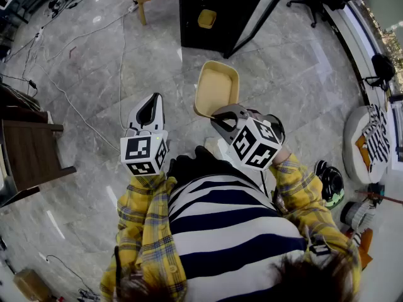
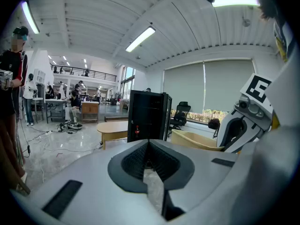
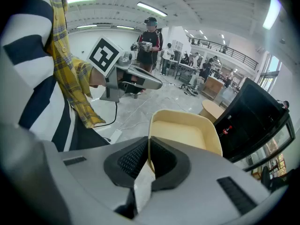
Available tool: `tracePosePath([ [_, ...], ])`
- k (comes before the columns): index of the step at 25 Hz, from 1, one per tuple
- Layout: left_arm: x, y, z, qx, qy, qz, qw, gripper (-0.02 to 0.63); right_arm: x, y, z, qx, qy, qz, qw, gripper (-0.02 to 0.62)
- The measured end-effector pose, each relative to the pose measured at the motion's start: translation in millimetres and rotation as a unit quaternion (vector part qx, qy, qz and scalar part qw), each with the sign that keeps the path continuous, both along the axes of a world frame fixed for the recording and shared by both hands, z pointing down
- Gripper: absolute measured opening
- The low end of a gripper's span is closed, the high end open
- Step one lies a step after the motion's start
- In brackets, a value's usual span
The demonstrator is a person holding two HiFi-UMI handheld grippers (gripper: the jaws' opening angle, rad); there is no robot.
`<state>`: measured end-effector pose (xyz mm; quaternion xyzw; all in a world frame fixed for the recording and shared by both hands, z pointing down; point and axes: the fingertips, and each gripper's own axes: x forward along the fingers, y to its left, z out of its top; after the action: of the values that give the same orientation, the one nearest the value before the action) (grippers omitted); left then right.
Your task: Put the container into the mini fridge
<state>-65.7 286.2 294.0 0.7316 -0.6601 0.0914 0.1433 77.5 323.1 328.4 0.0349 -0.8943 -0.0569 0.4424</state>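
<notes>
Far ahead on the floor (image 1: 88, 137) stands the black mini fridge (image 1: 214, 14). Nearer, the cream plastic container (image 1: 217, 88) hangs from the right gripper (image 1: 220, 113), whose fingers are clamped on its near rim. It looks light, stiff and smooth-walled. The left gripper (image 1: 153, 99) has its fingers together, with nothing between them.

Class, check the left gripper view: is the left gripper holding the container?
No: the left gripper is shut on nothing, while the right gripper clamps the container by its rim.
</notes>
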Motion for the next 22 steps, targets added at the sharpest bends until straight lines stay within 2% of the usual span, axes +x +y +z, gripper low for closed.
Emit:
tracePosePath([
  [10,12.9,-14.5,1.8,0.001,0.011,0.007,0.9999,0.018,4.6,-12.1,0.8,-0.005,-0.002,-0.007,1.000,0.034],
  [22,30.8,-51.4,9.8,-0.010,0.001,-0.003,1.0000,0.018,21.7,-43.4,15.1,-0.018,0.002,-0.052,0.998,0.034],
])
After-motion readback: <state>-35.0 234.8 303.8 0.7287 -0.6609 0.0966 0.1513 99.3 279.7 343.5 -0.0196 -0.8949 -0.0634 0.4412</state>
